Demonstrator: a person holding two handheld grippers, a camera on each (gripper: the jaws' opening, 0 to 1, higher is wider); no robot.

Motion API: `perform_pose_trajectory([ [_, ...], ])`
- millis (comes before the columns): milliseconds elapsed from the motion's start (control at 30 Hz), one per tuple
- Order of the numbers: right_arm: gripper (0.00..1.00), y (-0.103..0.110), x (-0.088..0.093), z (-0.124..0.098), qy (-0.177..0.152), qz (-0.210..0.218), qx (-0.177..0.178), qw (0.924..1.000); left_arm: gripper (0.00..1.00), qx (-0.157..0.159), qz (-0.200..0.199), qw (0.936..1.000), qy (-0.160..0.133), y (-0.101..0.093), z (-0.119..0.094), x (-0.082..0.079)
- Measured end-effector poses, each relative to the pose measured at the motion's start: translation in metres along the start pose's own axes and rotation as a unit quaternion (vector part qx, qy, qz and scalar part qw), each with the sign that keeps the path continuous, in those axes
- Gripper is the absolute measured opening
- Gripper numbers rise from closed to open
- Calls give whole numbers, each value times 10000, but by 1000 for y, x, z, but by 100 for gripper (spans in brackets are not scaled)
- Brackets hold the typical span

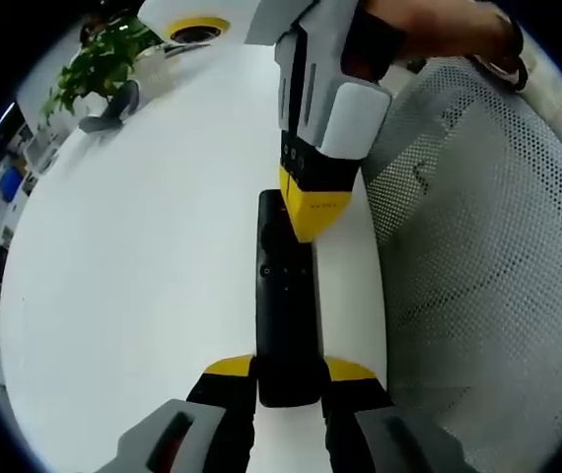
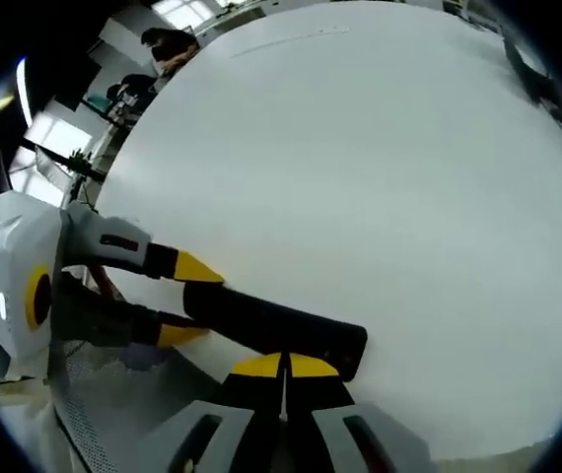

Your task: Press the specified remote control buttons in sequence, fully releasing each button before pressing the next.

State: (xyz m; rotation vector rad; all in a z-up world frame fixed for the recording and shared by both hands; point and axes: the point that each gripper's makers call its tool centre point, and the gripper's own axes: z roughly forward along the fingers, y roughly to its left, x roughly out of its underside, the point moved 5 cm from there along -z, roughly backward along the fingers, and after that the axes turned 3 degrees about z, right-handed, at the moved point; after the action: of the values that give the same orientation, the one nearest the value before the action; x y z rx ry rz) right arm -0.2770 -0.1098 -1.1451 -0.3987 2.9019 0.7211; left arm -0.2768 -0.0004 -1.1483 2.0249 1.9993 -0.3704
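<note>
A long black remote control lies lengthwise on the white table near its edge. My left gripper is shut on the remote's near end, one yellow tip on each side. My right gripper comes down from above with its yellow tips together, resting on the remote's far part by the small buttons. In the right gripper view, the right gripper is shut, its tips against the top of the remote, while the left gripper clamps the remote's other end.
A white mesh chair stands just off the table edge beside the remote. A potted plant, a dark object and a white, yellow-ringed device sit far back. A hand holds the right gripper.
</note>
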Motion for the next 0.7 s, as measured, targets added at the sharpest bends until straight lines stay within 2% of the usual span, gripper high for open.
perform_pose_trajectory([
  [167,0,0,-2,-5,-181,-172,172,9995,25,1,11,10000,-14,0,0,0],
  [300,0,2,-8,-9,-354,-80,56,9993,25,-15,13,10000,-3,0,0,0],
  [567,0,6,-6,-3,-282,-143,88,9995,25,-22,-8,10000,-15,0,0,0],
  [700,0,5,-7,-2,-263,-269,231,9990,25,-23,-23,10000,-29,0,0,0],
])
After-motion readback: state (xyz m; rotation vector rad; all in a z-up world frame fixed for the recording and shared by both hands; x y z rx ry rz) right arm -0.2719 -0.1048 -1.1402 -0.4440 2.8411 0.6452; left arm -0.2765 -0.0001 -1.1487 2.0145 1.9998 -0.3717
